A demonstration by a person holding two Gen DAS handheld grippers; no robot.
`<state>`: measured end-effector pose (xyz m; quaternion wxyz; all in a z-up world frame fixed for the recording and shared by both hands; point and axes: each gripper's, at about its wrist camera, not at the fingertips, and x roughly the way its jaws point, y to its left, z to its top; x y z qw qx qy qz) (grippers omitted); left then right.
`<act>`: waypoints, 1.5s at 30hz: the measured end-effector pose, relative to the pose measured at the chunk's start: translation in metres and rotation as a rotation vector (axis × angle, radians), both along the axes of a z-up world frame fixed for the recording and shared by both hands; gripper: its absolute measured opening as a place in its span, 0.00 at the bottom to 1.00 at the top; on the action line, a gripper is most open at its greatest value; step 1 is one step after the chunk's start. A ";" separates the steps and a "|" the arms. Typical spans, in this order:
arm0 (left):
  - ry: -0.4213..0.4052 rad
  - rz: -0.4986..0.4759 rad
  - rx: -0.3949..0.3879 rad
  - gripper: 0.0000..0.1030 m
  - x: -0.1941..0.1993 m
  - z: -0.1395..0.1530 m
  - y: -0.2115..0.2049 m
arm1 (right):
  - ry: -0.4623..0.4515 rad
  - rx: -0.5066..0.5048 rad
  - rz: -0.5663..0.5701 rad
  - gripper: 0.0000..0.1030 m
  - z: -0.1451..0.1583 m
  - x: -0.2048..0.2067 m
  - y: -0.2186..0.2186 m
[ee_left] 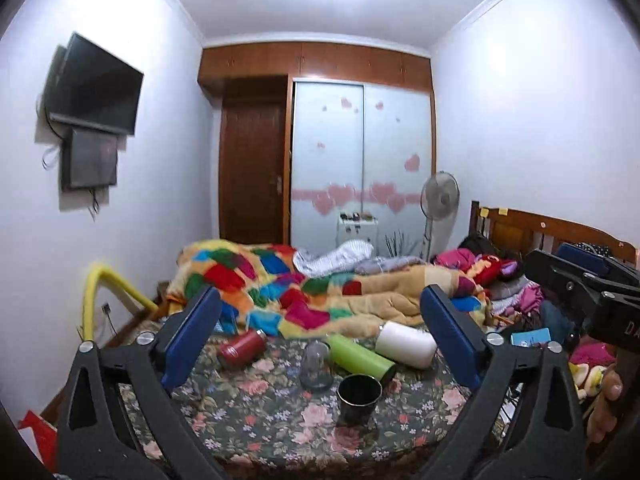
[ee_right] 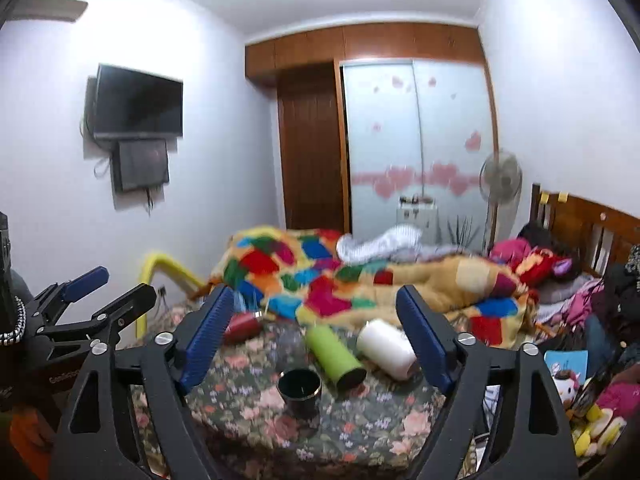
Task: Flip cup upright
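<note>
A dark cup (ee_left: 359, 398) stands upright, mouth up, on the floral bedsheet (ee_left: 256, 408); it also shows in the right wrist view (ee_right: 300, 391). Behind it a clear glass (ee_left: 317, 365) stands mouth down, faint in the right wrist view (ee_right: 289, 344). A green bottle (ee_left: 360, 356) (ee_right: 335, 357), a white cup (ee_left: 406, 344) (ee_right: 387, 349) and a red bottle (ee_left: 242, 347) (ee_right: 243, 326) lie on their sides. My left gripper (ee_left: 320, 340) is open and empty, above and short of them. My right gripper (ee_right: 316, 336) is open and empty too.
A patchwork blanket (ee_left: 280, 284) is heaped behind the cups. Clothes and toys (ee_left: 512, 280) pile at the right by the wooden headboard (ee_left: 540, 232). A yellow rail (ee_left: 104, 280) stands at the bed's left. The right gripper shows at the left view's right edge (ee_left: 580, 284).
</note>
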<state>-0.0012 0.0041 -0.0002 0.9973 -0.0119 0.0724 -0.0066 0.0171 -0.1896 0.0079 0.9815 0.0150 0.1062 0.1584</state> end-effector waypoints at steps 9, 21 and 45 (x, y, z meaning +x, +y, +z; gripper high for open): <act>0.005 0.037 -0.023 1.00 -0.012 -0.006 0.000 | -0.057 -0.003 -0.049 1.00 -0.003 -0.015 -0.001; 0.006 0.042 -0.015 1.00 -0.018 -0.009 -0.002 | -0.020 -0.031 -0.035 1.00 -0.013 -0.020 -0.004; 0.019 0.027 -0.014 1.00 -0.010 -0.012 -0.009 | 0.005 -0.033 -0.027 1.00 -0.015 -0.020 -0.006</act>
